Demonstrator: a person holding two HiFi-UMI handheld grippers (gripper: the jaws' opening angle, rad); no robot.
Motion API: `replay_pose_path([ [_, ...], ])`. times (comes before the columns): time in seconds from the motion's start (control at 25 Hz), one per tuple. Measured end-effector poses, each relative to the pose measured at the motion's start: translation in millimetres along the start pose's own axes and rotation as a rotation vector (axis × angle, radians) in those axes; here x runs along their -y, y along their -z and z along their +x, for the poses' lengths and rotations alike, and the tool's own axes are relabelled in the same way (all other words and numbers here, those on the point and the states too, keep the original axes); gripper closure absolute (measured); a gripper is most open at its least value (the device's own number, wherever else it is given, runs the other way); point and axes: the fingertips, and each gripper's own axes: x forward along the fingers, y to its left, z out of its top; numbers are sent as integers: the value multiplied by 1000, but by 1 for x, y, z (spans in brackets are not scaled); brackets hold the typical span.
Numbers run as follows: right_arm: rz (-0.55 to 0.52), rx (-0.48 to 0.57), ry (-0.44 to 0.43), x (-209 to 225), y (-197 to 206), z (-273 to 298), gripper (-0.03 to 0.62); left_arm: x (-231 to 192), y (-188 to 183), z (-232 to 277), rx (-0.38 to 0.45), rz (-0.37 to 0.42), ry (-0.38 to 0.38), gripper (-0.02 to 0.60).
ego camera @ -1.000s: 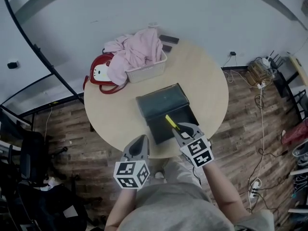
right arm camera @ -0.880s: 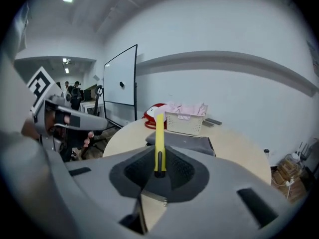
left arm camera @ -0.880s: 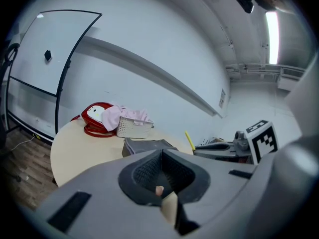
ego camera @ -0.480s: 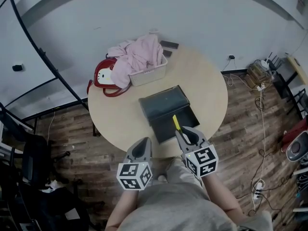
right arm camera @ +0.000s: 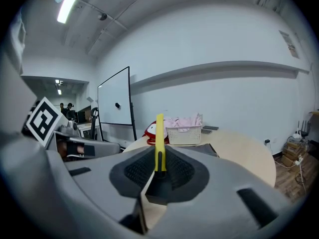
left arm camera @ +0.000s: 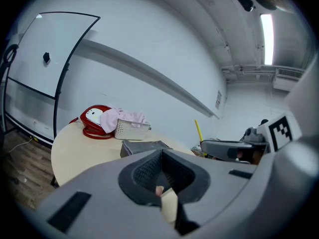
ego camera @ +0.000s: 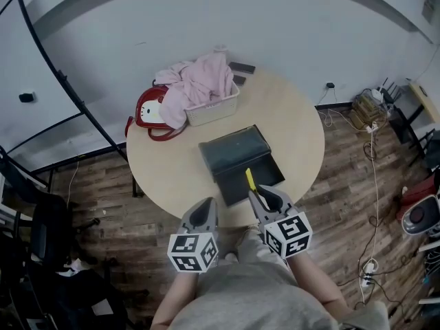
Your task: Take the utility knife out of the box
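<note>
Since the earlier frame the right tool (ego camera: 258,195) has drawn back toward the person and its marker cube has rolled; the left tool (ego camera: 204,205) has barely shifted. The right tool's jaws pinch the yellow utility knife (ego camera: 249,179) by one end – the rest juts out forward past the tips. In the head view the knife overlaps the near part of the open dark box (ego camera: 234,150) on the round worktop (ego camera: 165,174). The left tool's jaws are pressed together with nothing between them, just beside the worktop's near edge. A white basket (ego camera: 213,107) of pink cloth and a red bag (ego camera: 146,110) sit at the far side – well apart from both tools.
</note>
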Motion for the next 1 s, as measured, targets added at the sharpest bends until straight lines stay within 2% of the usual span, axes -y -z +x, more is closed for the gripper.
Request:
replay_pose_path([
  [1.0, 43, 39, -12, 4, -11, 0, 540, 2, -1, 5, 3, -14, -12, 577],
])
